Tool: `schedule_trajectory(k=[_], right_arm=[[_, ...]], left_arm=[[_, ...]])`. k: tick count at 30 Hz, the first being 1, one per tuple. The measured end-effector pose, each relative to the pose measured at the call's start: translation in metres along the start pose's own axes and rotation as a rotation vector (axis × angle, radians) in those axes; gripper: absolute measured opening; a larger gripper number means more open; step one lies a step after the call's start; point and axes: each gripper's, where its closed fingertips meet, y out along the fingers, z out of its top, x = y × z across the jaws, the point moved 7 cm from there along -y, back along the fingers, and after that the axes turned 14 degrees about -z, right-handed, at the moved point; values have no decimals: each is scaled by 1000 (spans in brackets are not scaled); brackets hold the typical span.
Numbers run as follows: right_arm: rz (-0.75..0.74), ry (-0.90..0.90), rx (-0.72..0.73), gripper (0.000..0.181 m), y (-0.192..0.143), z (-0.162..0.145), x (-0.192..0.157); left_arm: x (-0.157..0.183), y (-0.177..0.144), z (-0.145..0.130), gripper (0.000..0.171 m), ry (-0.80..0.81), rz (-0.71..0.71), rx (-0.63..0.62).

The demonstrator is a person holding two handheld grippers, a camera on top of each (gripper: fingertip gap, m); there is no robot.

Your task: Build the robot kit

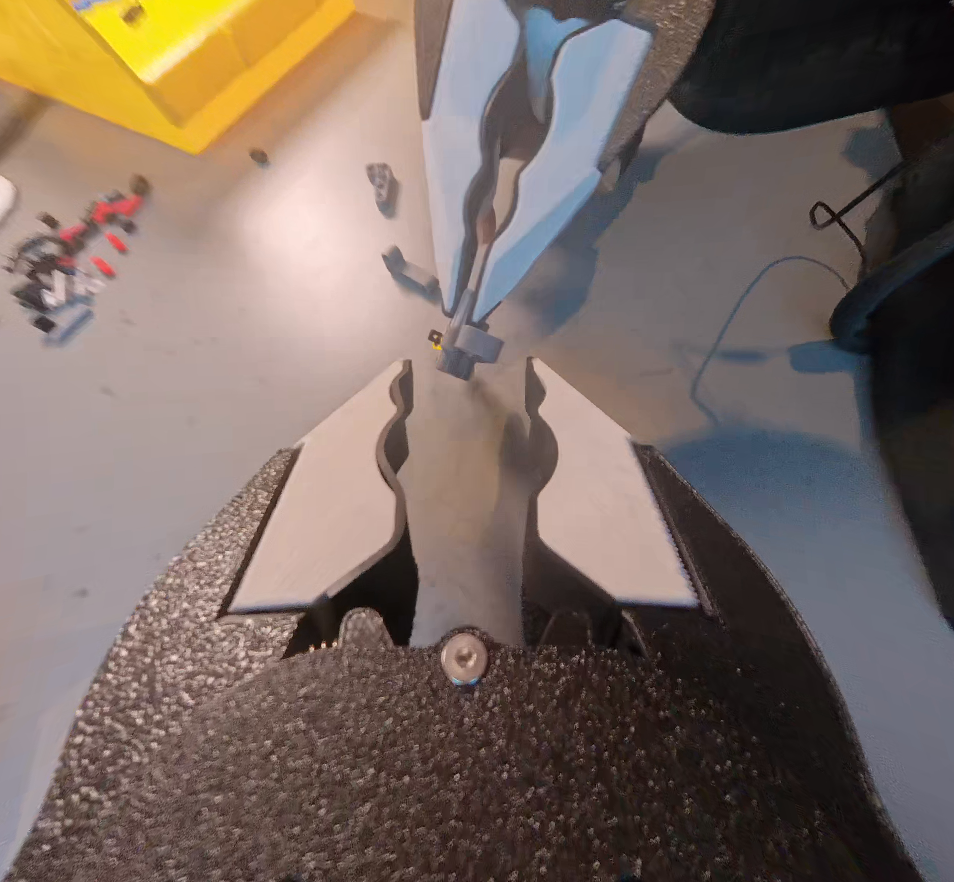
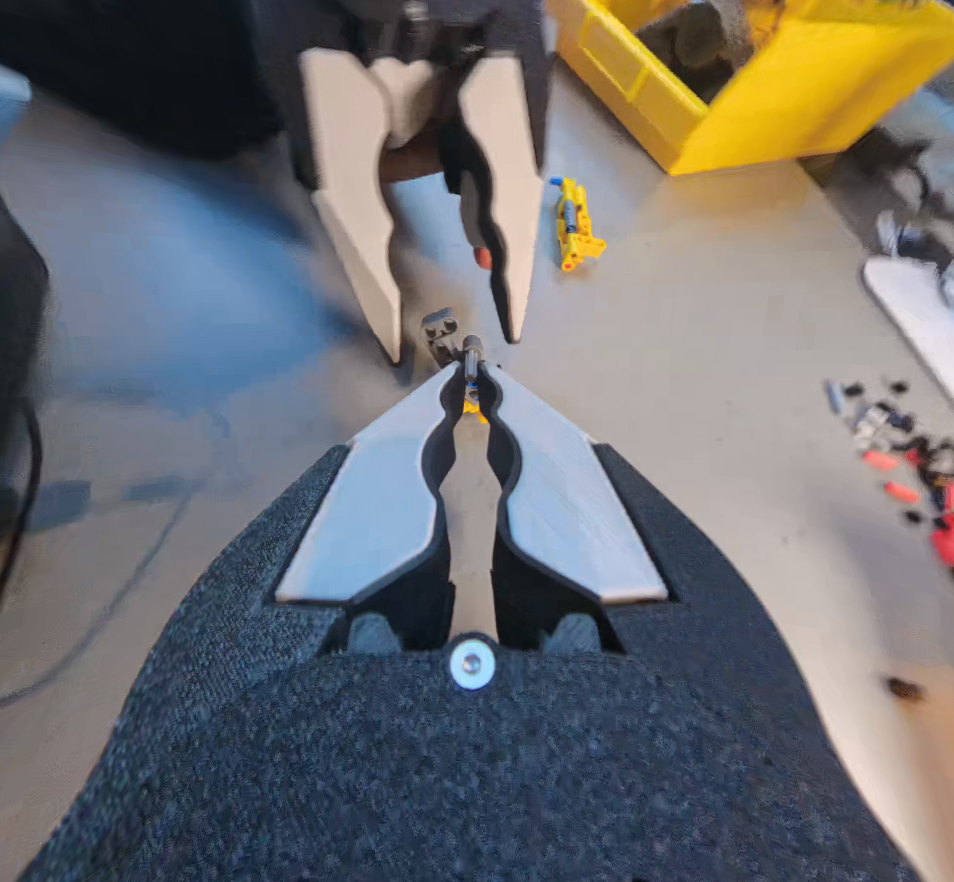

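A grey table (image 2: 671, 341) is seen beneath both tools, with a yellow bin (image 2: 774, 83) at the upper right of the right wrist view. The left gripper (image 1: 467, 367) is spread wide and empty. The right gripper (image 2: 468, 367) is pressed onto a small grey pin assembly (image 1: 467, 344) — its long axis runs along the fingers, its free end just beside the left gripper's open tips — while a loose dark connector (image 2: 440, 333) lies nearby.
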Motion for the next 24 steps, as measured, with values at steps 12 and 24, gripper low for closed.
schedule_trajectory(k=[12,24], right_arm=[[139,556,-133,4,5,-6,17],[239,823,-140,4,7,-16,22]], left_arm=[[4,-1,9,17,275,196,-52],[16,7,9,16,649,340,-206]])
